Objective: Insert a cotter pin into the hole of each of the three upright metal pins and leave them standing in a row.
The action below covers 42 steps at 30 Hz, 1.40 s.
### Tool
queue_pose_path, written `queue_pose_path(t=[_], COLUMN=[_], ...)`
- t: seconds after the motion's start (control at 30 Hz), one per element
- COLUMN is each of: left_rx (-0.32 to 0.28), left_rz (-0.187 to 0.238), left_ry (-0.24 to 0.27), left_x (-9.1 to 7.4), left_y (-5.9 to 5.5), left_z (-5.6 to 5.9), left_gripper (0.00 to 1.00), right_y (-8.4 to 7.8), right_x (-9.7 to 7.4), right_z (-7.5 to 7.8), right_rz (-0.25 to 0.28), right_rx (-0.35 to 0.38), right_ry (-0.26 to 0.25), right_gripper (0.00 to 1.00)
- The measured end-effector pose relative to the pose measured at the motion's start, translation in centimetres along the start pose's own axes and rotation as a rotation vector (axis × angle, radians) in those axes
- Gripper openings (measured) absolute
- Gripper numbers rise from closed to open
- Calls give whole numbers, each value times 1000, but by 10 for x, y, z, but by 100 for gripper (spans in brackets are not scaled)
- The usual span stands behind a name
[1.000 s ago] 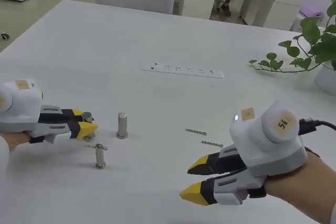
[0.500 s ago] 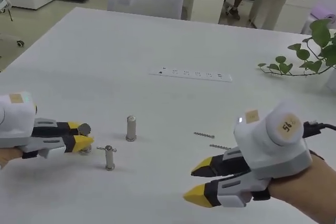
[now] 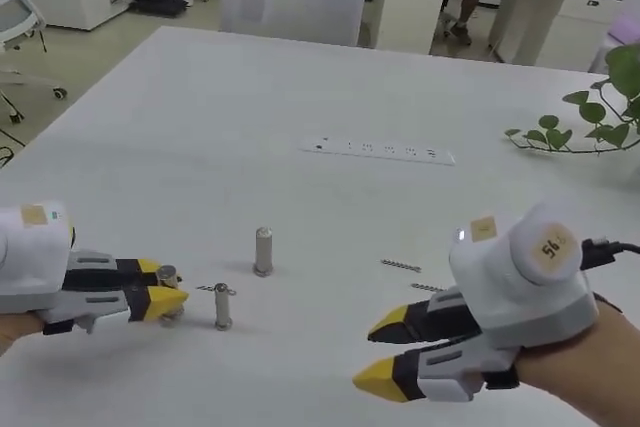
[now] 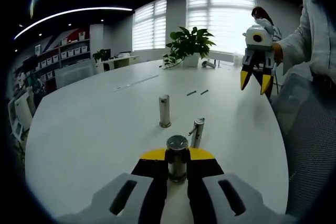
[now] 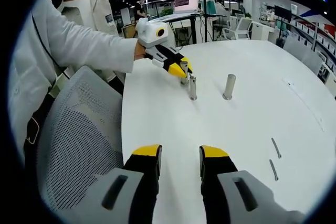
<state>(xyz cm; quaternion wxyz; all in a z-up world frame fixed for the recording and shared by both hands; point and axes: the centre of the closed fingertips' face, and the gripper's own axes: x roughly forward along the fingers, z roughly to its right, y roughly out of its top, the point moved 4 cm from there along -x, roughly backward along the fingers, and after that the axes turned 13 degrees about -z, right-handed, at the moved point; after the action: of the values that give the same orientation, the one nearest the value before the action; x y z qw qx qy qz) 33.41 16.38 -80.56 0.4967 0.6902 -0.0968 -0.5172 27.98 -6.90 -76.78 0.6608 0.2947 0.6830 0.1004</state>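
Note:
My left gripper (image 3: 168,293) is shut on a short upright metal pin (image 4: 177,156), low over the white table at the near left. Just to its right stands a second metal pin (image 3: 222,306) with a cotter pin through its head. A third, bare metal pin (image 3: 263,251) stands a little farther back. Two loose cotter pins (image 3: 400,265) (image 3: 428,287) lie flat on the table right of centre. My right gripper (image 3: 388,352) hovers open and holds nothing, near the front right; the left gripper view shows my right gripper (image 4: 255,78) above the table's edge.
A white power strip (image 3: 380,151) lies across the middle of the table (image 3: 200,127). A potted plant (image 3: 590,117) trails over the far right edge. A grey mesh chair (image 5: 79,129) stands at the near side, and desks and chairs lie beyond the table.
My left gripper has carried its metal pin nearer to me, from behind the cottered pin to just beside it. The right gripper has hardly moved. The head camera has shifted.

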Motion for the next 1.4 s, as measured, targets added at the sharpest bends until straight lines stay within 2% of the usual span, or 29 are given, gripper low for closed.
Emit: queue_pose_path(t=[0.3, 0.63, 1.1, 1.4], left_rx=[24, 49, 125, 153], left_rz=[13, 20, 23, 20], left_ry=[-33, -91, -181, -222], left_x=[1, 9, 33, 50], left_y=[5, 17, 39, 46], left_z=[27, 47, 71, 86], left_gripper=[10, 10, 10, 10], right_y=[0, -1, -9, -13], right_x=[0, -2, -7, -10], right_z=[1, 1, 8, 10], right_rz=[6, 13, 18, 21], right_rx=[-5, -6, 16, 29], right_ry=[4, 3, -11, -22], right_gripper=[31, 31, 31, 31])
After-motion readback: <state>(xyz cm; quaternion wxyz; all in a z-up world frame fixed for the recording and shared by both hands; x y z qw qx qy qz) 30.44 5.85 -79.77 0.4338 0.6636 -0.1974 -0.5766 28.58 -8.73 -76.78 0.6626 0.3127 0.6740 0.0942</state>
